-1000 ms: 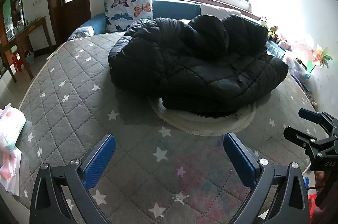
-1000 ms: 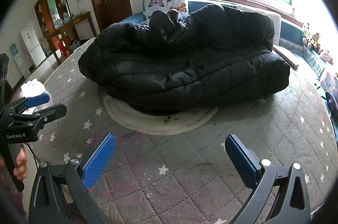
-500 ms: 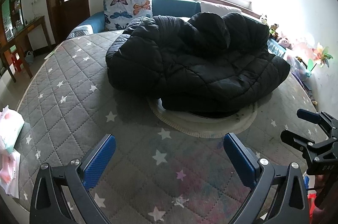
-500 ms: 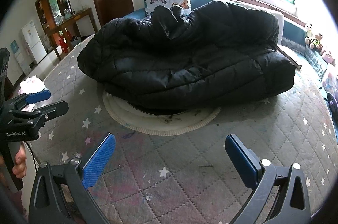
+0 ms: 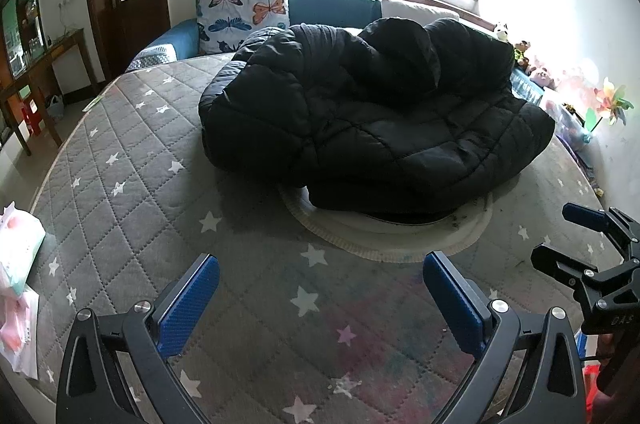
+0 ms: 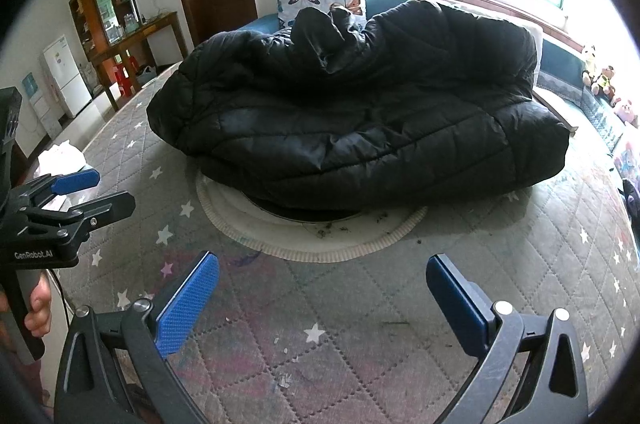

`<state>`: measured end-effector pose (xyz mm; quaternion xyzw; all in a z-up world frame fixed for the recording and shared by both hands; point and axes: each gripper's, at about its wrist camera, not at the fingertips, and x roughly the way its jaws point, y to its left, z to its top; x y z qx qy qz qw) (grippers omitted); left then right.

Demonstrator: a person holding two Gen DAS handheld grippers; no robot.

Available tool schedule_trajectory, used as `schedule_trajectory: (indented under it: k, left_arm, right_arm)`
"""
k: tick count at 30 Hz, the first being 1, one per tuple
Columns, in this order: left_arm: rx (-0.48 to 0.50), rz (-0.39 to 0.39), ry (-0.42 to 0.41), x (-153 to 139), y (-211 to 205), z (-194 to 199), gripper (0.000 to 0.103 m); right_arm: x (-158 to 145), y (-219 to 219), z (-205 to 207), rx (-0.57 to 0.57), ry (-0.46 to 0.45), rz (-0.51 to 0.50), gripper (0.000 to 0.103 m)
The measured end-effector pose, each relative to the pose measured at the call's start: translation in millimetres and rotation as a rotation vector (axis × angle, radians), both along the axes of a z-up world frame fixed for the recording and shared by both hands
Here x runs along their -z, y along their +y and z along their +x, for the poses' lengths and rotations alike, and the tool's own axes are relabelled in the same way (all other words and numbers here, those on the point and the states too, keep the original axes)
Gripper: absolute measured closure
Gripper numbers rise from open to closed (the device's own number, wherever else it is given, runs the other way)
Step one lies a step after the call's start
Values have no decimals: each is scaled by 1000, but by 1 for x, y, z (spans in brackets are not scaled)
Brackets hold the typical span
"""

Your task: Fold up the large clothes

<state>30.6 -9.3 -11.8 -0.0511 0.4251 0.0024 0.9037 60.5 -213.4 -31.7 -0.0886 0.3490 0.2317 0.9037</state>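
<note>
A large black quilted puffer coat lies bunched in a heap on the grey star-patterned mattress, partly over a round cream patch. It also fills the middle of the right wrist view. My left gripper is open and empty, above the mattress short of the coat. My right gripper is open and empty, also short of the coat. Each gripper shows at the edge of the other's view: the right one and the left one.
A butterfly pillow and blue sofa back stand behind the coat under the window. Stuffed toys line the right side. A white-and-pink packet lies at the mattress's left edge. A wooden table, door and fridge stand at left.
Both grippers have moved forward toward the coat, so it looks larger in both views. Both have stayed open and empty. The coat has not moved.
</note>
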Motion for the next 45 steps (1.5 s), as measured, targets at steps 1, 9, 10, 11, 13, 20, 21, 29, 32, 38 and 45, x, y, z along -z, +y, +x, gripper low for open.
schedule_trajectory:
  k: [1,9,10,11,13,20,21,29,32,38,45]
  left_arm:
    - [1,2,1,0,0,1,0]
    - [15,34,-10,-4,-1,6,0]
    - [20,37,-14,-6,-1,7,0]
    - [25,40,-17,-7,-1,8,0]
    - [36,57,-20,-11,-1,11,0]
    - [70,90,-53,-32,6,26,0]
    - [72,99,-62,-36,7,29,0]
    - [119,193,-106,-66,17,63,0]
    - [148,201,-97,-71,22,85,0]
    - [204,212,-62,-69,29,128,0]
    - [305,168,-6,-50,32,177,0]
  right_arm:
    - [0,0,0,1,1,0,0]
    - [-1,2,3,-10,-7,-11,0]
    - [-1,3,4,-14,-9,-12,0]
    - [-2,3,6,-19,-10,-12,0]
    - [-4,4,10,-26,-11,-15,0]
    - [-18,6,25,-75,-27,-48,0]
    - [-20,5,30,-79,-25,-52,0]
    - [-65,-2,83,-105,-73,-69,0]
    - [-85,-2,108,-114,-123,-102,0]
    - [-114,4,171,-145,-195,-204,0]
    - [-107,20,243,-213,-122,-315,0]
